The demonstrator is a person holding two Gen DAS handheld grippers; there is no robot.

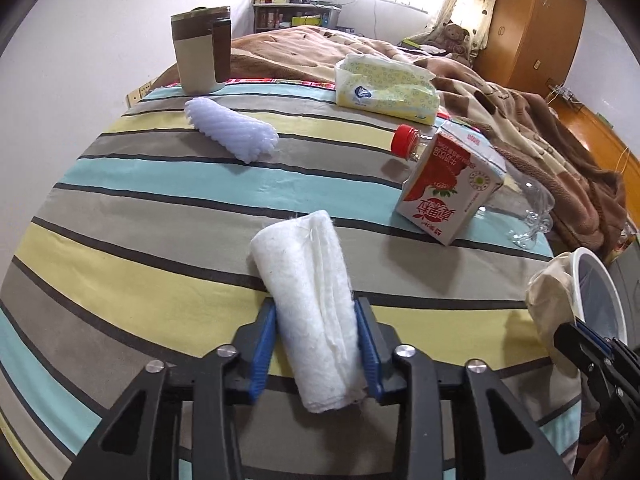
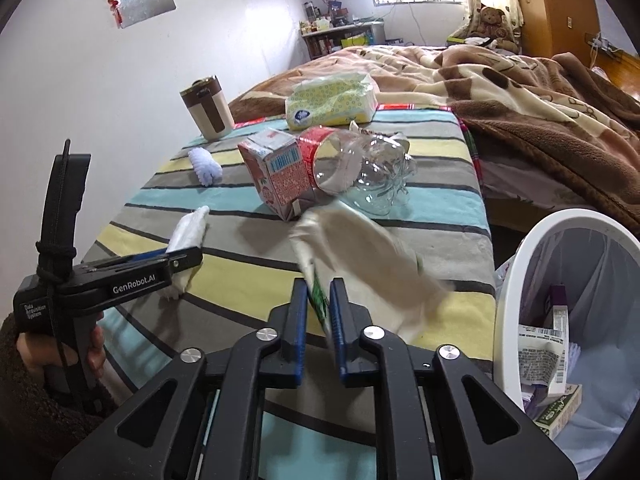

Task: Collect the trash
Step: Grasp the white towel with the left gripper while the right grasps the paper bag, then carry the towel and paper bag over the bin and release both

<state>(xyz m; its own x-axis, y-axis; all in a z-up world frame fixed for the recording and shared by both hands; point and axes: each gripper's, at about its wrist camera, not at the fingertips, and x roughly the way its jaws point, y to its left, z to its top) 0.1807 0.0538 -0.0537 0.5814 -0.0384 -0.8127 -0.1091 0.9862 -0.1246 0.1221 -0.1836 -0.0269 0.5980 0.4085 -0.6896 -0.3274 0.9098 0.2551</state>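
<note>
Left gripper (image 1: pixel 316 344) clamped on one rolled white tissue (image 1: pixel 308 304) at lower centre, right gripper (image 2: pixel 320 316) pinching one crumpled wrapper (image 2: pixel 360 256), one white bin (image 2: pixel 516 280) lower right – one juice carton (image 1: pixel 444 184), one clear bottle (image 2: pixel 360 168), one foam net (image 1: pixel 232 130), one tissue pack (image 1: pixel 384 84), one mug (image 1: pixel 202 52) on the striped cloth (image 1: pixel 160 184), bed (image 2: pixel 500 80) behind.

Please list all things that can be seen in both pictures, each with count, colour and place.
towel roll: 1, white, on the striped cloth, between the left pads
wrapper: 1, cream, blurred, in the right pads
carton: 1, red and white, lying against the bottle
bottle: 1, clear with red cap, on its side
foam net: 1, white, near the mug
mug: 1, cream and brown, upright at the far edge
tissue pack: 1, yellow, far edge
bin: 1, white, lined, beside the table, holds packaging
blanket: 1, brown, on the bed
left gripper: shut on the roll
right gripper: shut on the wrapper
</note>
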